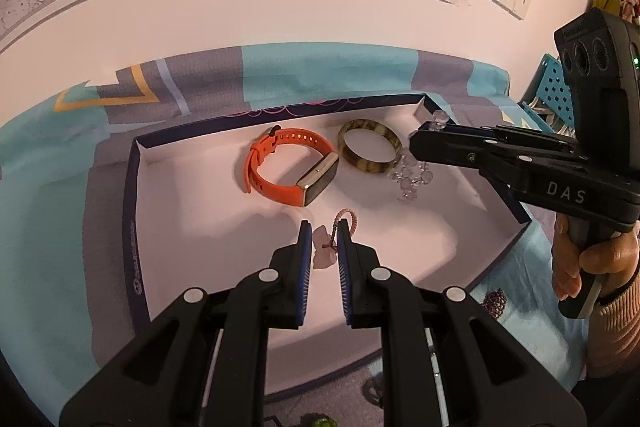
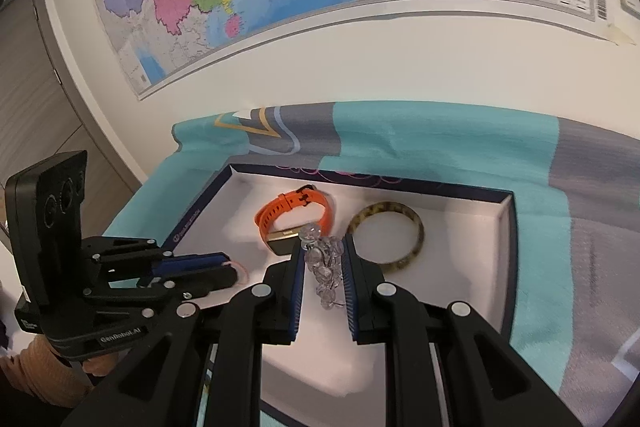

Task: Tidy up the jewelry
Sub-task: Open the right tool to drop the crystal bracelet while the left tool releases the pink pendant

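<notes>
Left gripper [image 1: 323, 239] pinched a pink cord bracelet [image 1: 347, 220]; right gripper [image 2: 322, 255] clamped clear bead bracelet [image 2: 325, 269], both over tray [image 1: 132, 163], near orange watch [image 1: 288, 167].

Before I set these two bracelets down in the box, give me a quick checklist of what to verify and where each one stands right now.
1. Left gripper shut on the pink cord bracelet: ok.
2. Right gripper shut on the clear bead bracelet: ok.
3. Both grippers over the white box: ok.
4. Bare floor ahead of the left gripper, short of the orange watch: ok.
5. Room under the bead bracelet: not ok, it hangs close to the striped bangle and the watch.
6. Clear beads all intact on their string: cannot tell.
</notes>
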The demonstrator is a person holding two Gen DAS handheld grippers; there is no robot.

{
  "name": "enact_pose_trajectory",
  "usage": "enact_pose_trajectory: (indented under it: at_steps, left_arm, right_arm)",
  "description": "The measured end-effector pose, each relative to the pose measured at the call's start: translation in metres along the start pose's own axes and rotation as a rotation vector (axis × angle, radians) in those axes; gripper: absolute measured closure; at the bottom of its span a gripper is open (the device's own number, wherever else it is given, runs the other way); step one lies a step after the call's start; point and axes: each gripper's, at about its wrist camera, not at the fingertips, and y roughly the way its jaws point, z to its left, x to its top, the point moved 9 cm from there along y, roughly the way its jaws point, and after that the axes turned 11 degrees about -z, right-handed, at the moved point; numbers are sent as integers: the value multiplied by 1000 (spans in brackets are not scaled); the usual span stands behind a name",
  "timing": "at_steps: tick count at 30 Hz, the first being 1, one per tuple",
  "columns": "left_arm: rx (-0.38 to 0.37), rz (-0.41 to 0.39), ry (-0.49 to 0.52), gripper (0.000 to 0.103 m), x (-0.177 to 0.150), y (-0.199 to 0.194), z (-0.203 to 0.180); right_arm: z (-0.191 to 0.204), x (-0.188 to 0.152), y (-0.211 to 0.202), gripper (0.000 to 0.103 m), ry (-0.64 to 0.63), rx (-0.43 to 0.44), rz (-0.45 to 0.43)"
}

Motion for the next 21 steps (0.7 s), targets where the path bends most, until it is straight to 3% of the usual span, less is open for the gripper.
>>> enact_pose_trajectory:
  at_steps: [21]
  left_arm:
    - [36, 63, -25, 90, -8, 26, 12]
  right_arm:
    - [-22, -21, 23, 87, -1, -67, 78]
